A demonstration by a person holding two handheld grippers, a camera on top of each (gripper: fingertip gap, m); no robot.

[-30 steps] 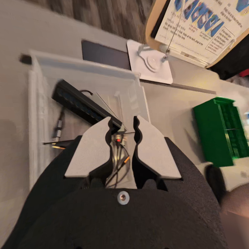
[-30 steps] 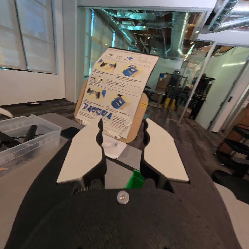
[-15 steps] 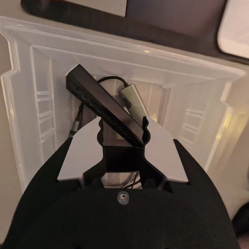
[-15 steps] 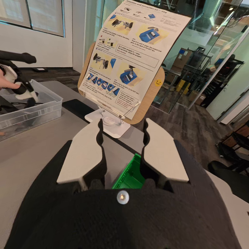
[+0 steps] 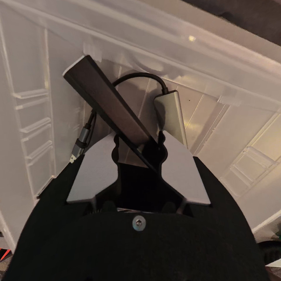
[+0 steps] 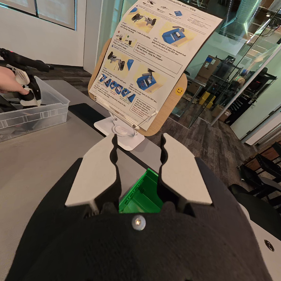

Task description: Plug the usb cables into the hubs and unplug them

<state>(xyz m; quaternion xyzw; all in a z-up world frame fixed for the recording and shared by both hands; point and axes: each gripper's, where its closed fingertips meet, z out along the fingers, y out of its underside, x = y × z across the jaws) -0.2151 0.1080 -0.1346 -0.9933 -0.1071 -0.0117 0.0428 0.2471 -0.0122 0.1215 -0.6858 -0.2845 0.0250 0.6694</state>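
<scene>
Our left tool (image 5: 139, 146) is spread wide around the black hub's (image 5: 106, 104) near end in the clear bin (image 5: 152, 50). We squeeze it gently, avoiding the silver hub (image 5: 171, 115) at two o'clock. Our right tool (image 6: 138, 146) waits, released.

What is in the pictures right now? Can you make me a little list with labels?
left tongs: open, down inside the clear box, around the near end of the black hub
black hub: long, lying slanted
silver hub: beside the black one, black cord on its far end
plug: grey, loose, left of the black hub
clear box: holds the hubs
right tongs: open, empty, above the green box
</scene>
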